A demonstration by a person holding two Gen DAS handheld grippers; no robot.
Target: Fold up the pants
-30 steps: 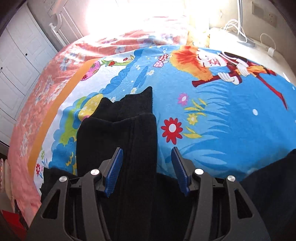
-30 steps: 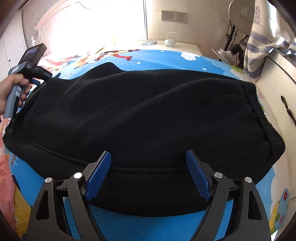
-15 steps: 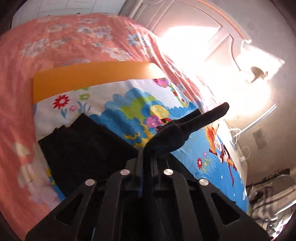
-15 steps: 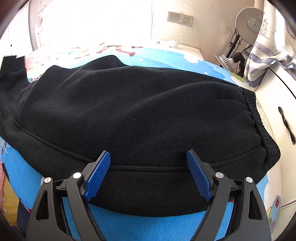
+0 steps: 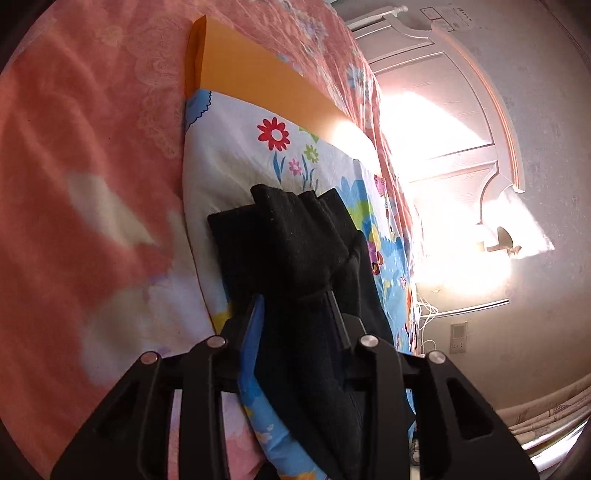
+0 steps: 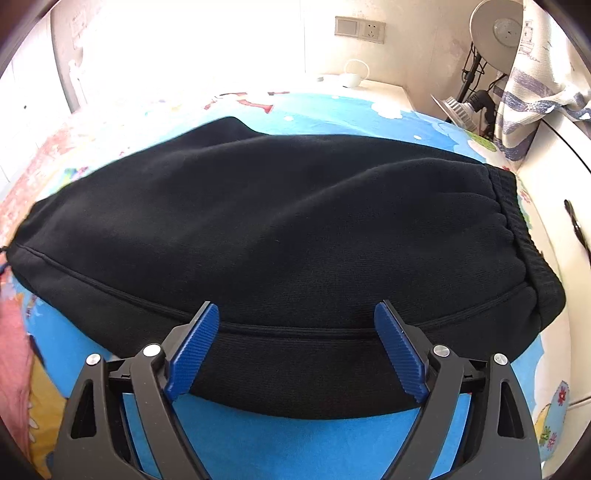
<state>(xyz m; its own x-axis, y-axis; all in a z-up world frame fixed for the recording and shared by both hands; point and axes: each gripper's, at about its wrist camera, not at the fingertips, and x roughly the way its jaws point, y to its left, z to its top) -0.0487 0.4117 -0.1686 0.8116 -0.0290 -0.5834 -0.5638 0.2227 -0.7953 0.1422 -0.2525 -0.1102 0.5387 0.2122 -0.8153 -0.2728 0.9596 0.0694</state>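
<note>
Black sweatpants [image 6: 277,229] lie across the blue cartoon sheet [image 6: 295,443], with the ribbed waistband [image 6: 517,229] at the right. My right gripper [image 6: 296,305] hangs open over their near edge, its blue pads wide apart above the side seam and gripping nothing. In the left wrist view the leg end [image 5: 288,229] is bunched and folded over black cloth beneath it. It runs between the fingers of my left gripper [image 5: 294,297], whose jaws are opening, and the left blue pad [image 5: 253,325] shows beside the cloth.
A pink flowered quilt [image 5: 74,184] covers the bed beyond the sheet's orange border [image 5: 251,74]. A white headboard [image 5: 461,129] stands in strong glare. In the right wrist view there are a bedside table [image 6: 369,88], a lamp [image 6: 498,26], a striped towel [image 6: 528,92] and a white cabinet [image 6: 565,192].
My left gripper shut on the leg end, rolled and swept it across the bed toward the pink quilt, and its jaws have parted again. The hand with it left the right wrist view. My right gripper stayed put.
</note>
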